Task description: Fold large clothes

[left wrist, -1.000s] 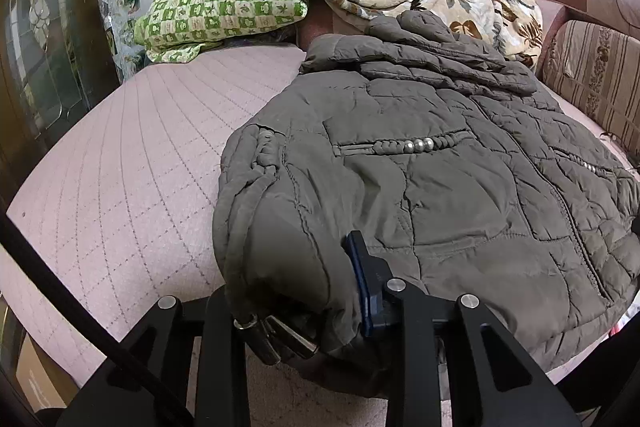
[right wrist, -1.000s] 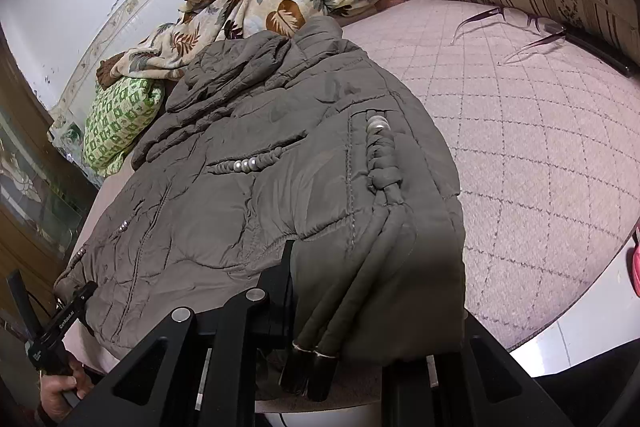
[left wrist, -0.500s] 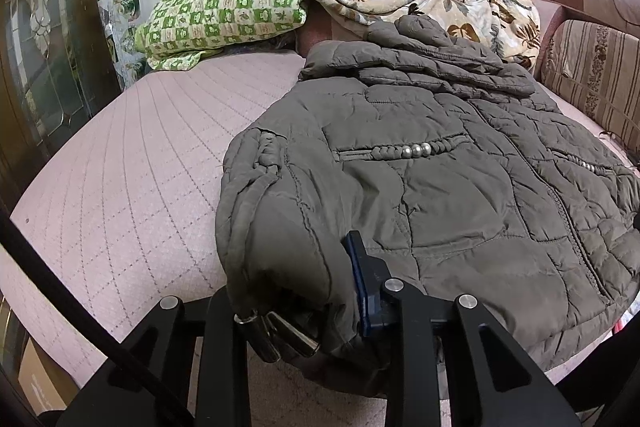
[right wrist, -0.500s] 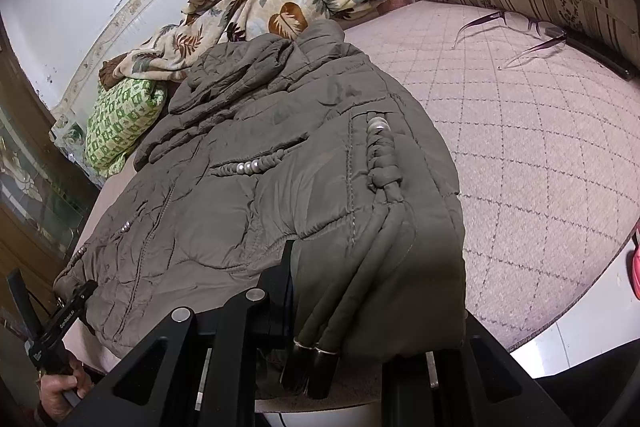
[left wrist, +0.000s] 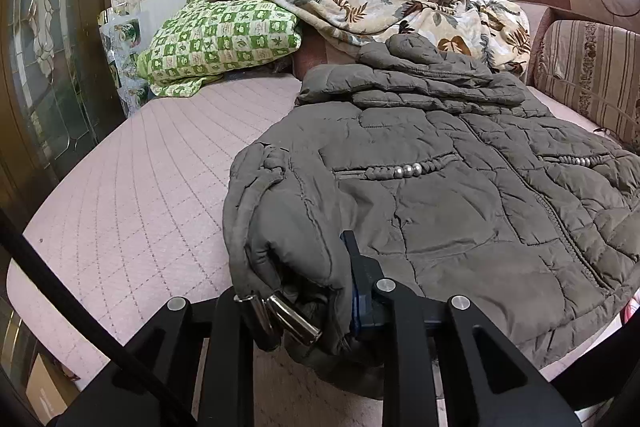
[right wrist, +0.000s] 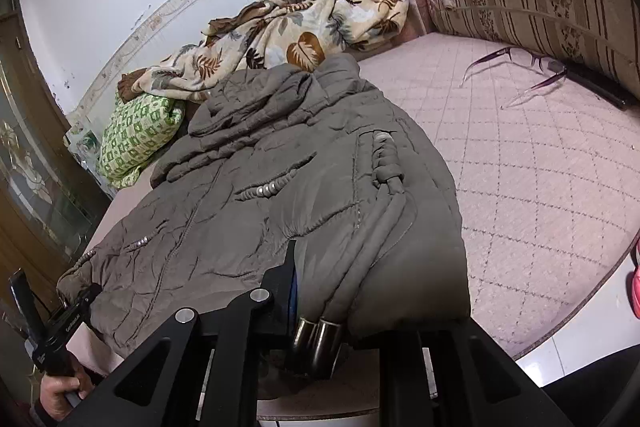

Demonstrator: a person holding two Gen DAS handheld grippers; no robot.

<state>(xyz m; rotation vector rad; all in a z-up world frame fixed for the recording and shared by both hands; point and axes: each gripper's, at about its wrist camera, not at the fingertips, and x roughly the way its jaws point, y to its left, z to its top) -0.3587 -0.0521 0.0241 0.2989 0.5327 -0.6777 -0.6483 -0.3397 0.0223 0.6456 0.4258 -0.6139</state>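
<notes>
Small white lettering ran along black body of left gripper (right wrist: 66,323) in right wrist view, too small and blurred to read. No other text, label or number was legible.

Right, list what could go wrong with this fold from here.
1. The jacket is puffy and slick-looking; each claw, left and right, pinches only a bunched hem corner, so a corner may slip out.
2. The metal cord tips dangle by the right claw and might snag.
3. The glasses lie on the bed beside the jacket; a swung fold could hit them.
</notes>
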